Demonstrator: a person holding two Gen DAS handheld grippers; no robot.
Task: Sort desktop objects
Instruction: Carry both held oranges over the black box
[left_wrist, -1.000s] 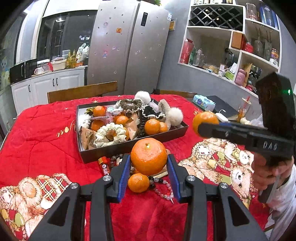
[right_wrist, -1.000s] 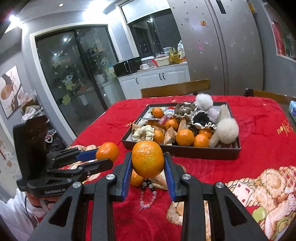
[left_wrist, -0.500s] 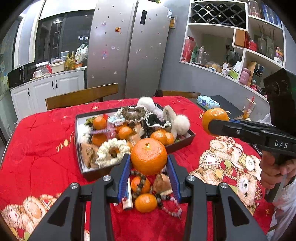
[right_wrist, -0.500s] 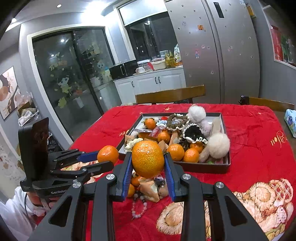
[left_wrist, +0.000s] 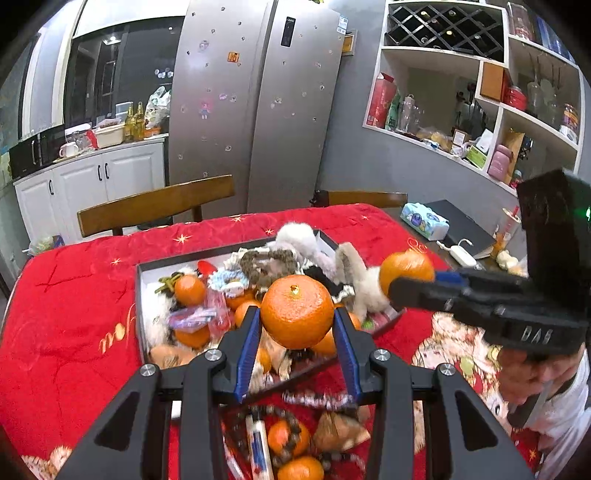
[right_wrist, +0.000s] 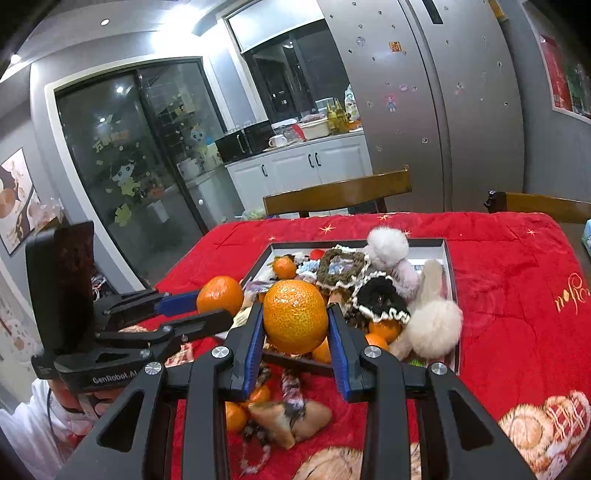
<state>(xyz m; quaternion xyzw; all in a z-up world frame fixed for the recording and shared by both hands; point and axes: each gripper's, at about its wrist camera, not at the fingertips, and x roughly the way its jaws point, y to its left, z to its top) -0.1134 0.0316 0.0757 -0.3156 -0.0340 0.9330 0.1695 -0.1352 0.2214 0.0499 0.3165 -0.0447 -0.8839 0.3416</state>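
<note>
Kitchen-dining room, grey walls, steel double-door fridge (left_wrist: 258, 110) upper centre of the left wrist view, white shelving (left_wrist: 480, 92) upper right. Below, a red quilted cloth (left_wrist: 66, 314) with gold embroidered script, unreadable, and teddy-bear prints, spread across the table. Centre frame: a dark shallow tray (left_wrist: 139, 295) crowded with small oranges, knitted hair ties and fluffy pompoms. Left gripper (left_wrist: 297, 341) clenched on a large orange (left_wrist: 295, 312), blue pads pressed to both sides, stem end facing the camera and tipped slightly upward; nearly round, no clear long axis; held above the tray's near edge. Right gripper (right_wrist: 295, 339) likewise clamped on a second orange (right_wrist: 295, 321), slightly taller than wide, long axis roughly upright, hanging over the tray's near rim (right_wrist: 295, 360) in the right wrist view. Writing: "DAS" on the right gripper's body at right of the left view; "GenRobot.AI" on the left gripper's body at lower left of the right view. Loose on the cloth in front of the tray: more small oranges, a bead string (right_wrist: 255, 454), wrapped items.
</note>
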